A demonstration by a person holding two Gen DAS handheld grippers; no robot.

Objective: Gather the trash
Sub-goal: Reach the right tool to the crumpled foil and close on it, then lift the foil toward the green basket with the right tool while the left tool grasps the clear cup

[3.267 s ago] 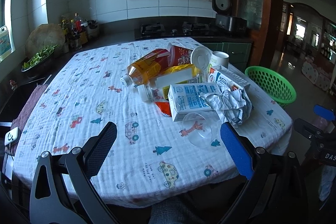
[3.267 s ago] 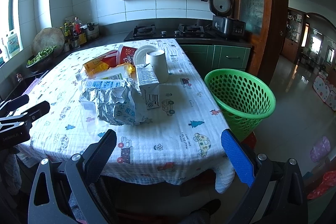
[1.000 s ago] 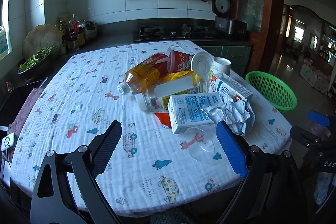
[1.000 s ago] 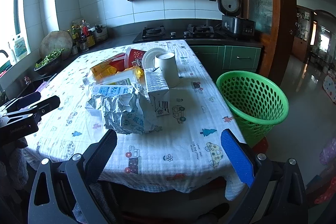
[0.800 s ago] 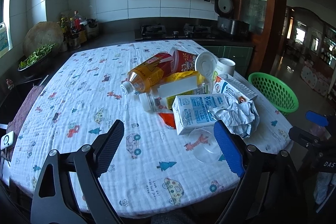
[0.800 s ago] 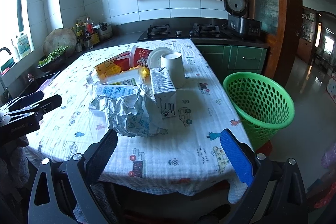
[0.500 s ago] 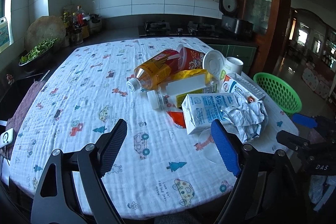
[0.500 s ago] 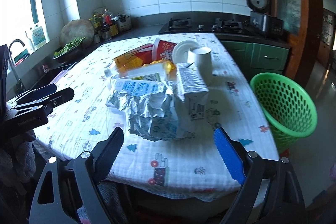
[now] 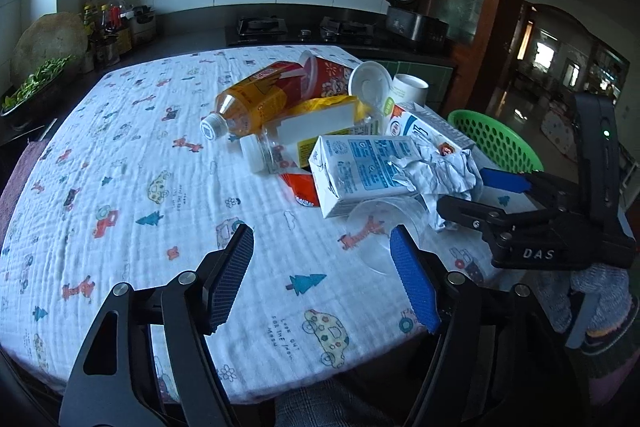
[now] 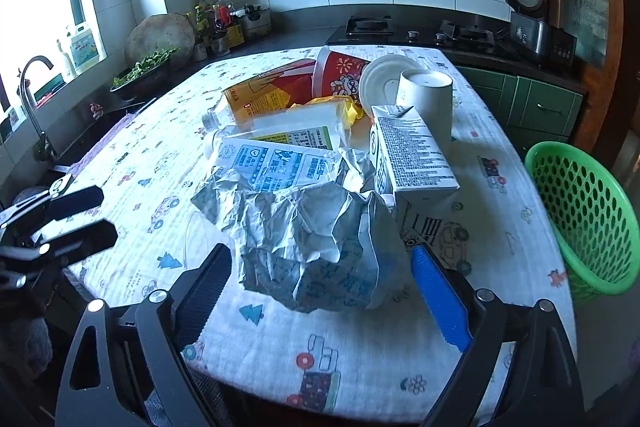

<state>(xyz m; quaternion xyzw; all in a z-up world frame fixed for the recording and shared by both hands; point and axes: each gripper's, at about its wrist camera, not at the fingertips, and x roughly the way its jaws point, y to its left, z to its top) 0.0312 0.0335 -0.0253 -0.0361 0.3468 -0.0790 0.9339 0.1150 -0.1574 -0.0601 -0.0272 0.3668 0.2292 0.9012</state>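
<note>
I see the tabletop under a printed cloth, with the trash heaped at its centre-right. The green basket stands beside the tabletop's right edge, apart from the heap. The heap holds a crumpled bag, two cartons, an orange bottle, a red cup and a white cup. My right tongs are released, straddling the bag. My left tongs are released above bare cloth.
</note>
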